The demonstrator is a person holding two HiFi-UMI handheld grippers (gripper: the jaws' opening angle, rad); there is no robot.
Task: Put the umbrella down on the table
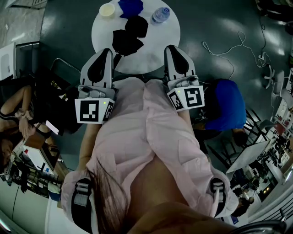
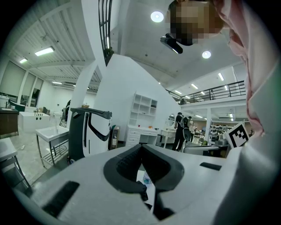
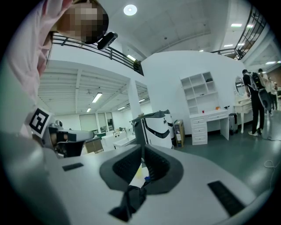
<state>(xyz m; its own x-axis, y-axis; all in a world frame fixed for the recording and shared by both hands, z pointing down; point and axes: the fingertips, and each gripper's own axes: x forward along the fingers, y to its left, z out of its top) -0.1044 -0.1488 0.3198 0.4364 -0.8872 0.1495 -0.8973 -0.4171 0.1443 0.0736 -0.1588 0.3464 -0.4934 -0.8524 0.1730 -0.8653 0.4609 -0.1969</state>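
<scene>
The black umbrella (image 1: 130,34) lies folded in a crumpled heap on the round white table (image 1: 158,43), apart from both grippers. In the head view my left gripper (image 1: 106,51) hangs over the table's near left edge. My right gripper (image 1: 171,47) hangs over the near right edge. Both are shut with nothing between the jaws and are held close to the person's chest. In the left gripper view, the left gripper (image 2: 141,147) points nearly level, with a sliver of the umbrella (image 2: 143,194) below it. The right gripper (image 3: 142,150) frames the umbrella (image 3: 131,198) the same way.
A cream cup (image 1: 106,10), a blue cloth (image 1: 131,7) and a clear water bottle (image 1: 160,14) stand at the table's far side. A blue chair (image 1: 225,107) is at the right, a seated person's arm (image 1: 13,109) at the left. A cable (image 1: 229,48) runs across the dark floor.
</scene>
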